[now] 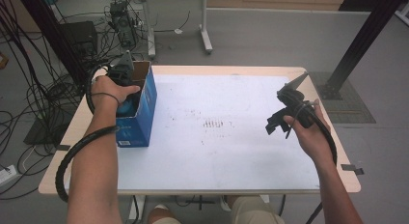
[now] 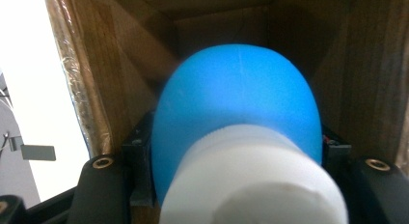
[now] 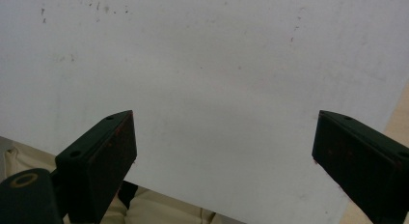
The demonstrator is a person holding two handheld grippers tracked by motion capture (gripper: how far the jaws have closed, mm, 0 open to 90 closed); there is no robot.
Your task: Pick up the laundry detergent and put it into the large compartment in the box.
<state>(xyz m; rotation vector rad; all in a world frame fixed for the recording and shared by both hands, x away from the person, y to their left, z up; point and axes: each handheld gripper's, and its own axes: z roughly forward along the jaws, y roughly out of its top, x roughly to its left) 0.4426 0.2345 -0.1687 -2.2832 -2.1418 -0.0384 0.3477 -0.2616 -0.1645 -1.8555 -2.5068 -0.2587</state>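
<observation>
One blue bottle (image 2: 236, 113) with white cap (image 2: 251, 180), likely light and slippery, clamped by left gripper (image 1: 120, 81) inside cardboard box (image 1: 140, 113) at table's (image 1: 217, 156) left edge, best held around body; right gripper (image 1: 279, 122) open, empty.

Blue bottle (image 2: 231, 103): smooth matt plastic w/ a white ribbed plastic cap (image 2: 251, 180). Box (image 1: 140, 113): glossy blue print outside, inside is raw brown cardboard, rough, w/ shiny clear tape at one edge. Table top (image 1: 217, 137): white matt sheet, bit scuffed; its edge looks like light wood. Right gripper (image 3: 224, 156) pads: black matt.
</observation>
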